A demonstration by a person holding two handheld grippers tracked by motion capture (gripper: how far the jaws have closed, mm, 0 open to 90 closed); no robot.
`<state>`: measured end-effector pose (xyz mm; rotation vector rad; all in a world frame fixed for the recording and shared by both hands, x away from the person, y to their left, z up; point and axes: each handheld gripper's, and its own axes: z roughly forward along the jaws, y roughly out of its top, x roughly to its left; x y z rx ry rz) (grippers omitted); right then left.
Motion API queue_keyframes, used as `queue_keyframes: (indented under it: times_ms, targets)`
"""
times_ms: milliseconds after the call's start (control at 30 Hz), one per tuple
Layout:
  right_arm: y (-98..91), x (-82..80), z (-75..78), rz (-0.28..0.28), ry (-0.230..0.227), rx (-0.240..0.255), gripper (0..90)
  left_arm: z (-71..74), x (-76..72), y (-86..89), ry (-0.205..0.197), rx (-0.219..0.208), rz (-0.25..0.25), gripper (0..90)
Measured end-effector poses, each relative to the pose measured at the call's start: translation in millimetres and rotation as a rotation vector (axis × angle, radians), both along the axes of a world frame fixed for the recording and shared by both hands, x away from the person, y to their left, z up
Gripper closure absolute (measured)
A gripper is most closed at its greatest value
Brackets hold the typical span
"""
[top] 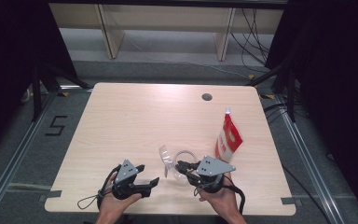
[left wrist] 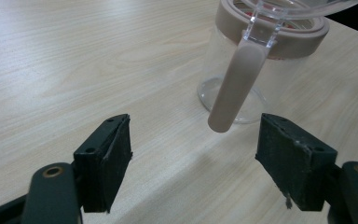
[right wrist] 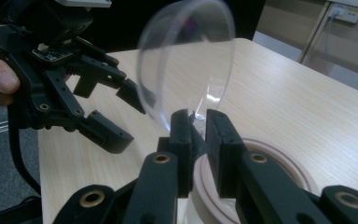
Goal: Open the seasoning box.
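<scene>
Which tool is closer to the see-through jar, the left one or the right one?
Right. The right tool is shut on the clear lid at the jar rim. The left tool is open beside the jar, not touching.

From above I see a pale wooden table (top: pixel 135 121) with my left gripper (top: pixel 144 184) resting near its front edge, its fingers (top: pixel 153 181) spread apart and pointing right, with nothing between them. My right gripper (top: pixel 181 167) sits just to the right of it, pointing left, its fingers close together at the rim of a clear glass jar (top: pixel 186 161) whose transparent lid (top: pixel 165 158) stands tilted up on the jar's left side. Behind and to the right of the jar a red and white pouch (top: pixel 227 137) stands upright, and a round hole (top: pixel 207 97) shows near the table's far edge.
</scene>
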<state>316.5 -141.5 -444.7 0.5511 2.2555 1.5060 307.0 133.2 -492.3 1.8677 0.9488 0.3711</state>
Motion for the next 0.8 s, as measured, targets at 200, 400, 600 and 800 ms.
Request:
queue_keyframes:
  times_ms: [200, 400, 600, 800]
  targets:
    - [-2.2, -0.5, 1.6, -0.004, -0.012, -0.003, 79.2, -0.4, -0.3, -0.1, 0.009, -0.011, 0.008, 25.7]
    - [-19.1, -7.4, 2.5, -0.067, -0.023, -0.005, 62.4, -2.0, 0.3, -2.0, 0.020, -0.011, -0.003, 25.6]
    - [-45.4, -29.6, 0.7, -0.155, -0.009, 0.004, 51.4, -1.8, 0.0, -1.9, 0.025, -0.009, 0.005, 25.5]
    - [-65.6, -38.7, -5.8, -0.220, 0.014, 0.017, 48.5, -1.5, 0.2, -1.8, 0.017, -0.007, -0.006, 25.5]
